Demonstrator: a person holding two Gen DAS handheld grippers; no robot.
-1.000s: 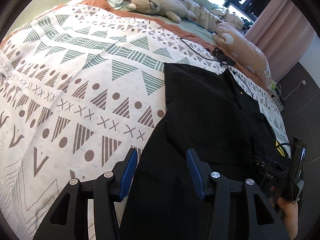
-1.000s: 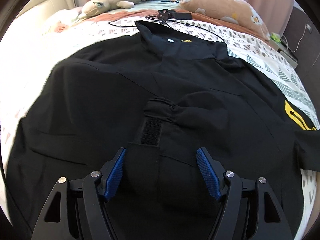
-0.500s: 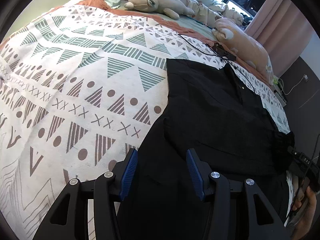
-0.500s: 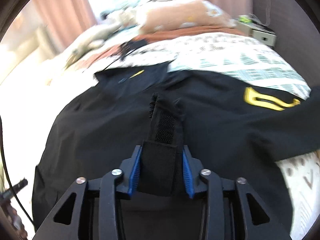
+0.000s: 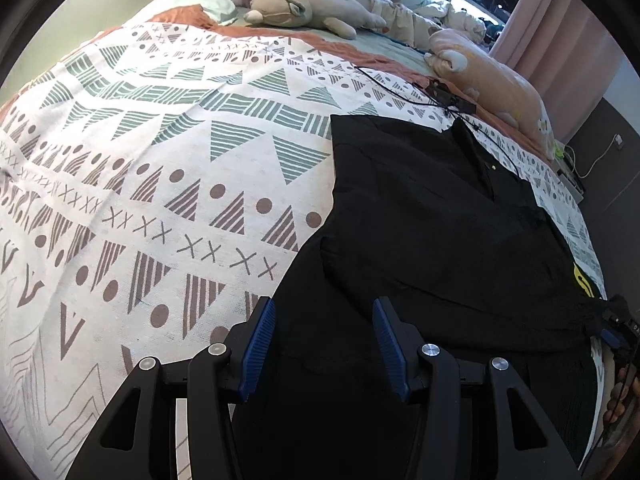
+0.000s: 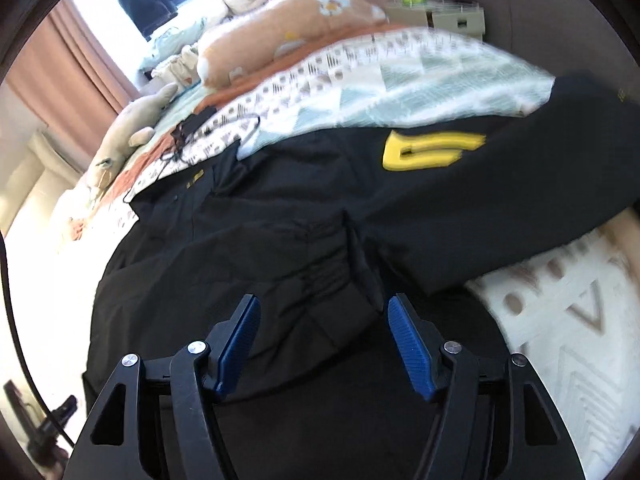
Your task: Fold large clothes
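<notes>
A black jacket [image 5: 432,240] lies on a patterned bedspread [image 5: 160,160]. The left gripper [image 5: 324,340] hovers over it, jaws apart and empty. The right gripper [image 6: 324,344] has just opened, its blue pads clear of the sleeve cuff [image 6: 352,264] between them.

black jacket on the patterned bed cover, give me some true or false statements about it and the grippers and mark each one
1. The black jacket with the yellow logo lies spread on the white bed cover with triangle and dot patterns. True.
2. The left gripper is clamped on a fold of the jacket. False: its jaws stand apart with the fabric lying loose below them.
3. The right gripper is open; its jaws have just been opening, and the jacket's bunched cuff lies ahead of them, not pinched. True.
4. The beige plush toy lies on top of the jacket. False: it lies near the head of the bed, apart from the jacket.
5. The jacket's logo is red. False: it is yellow.
</notes>
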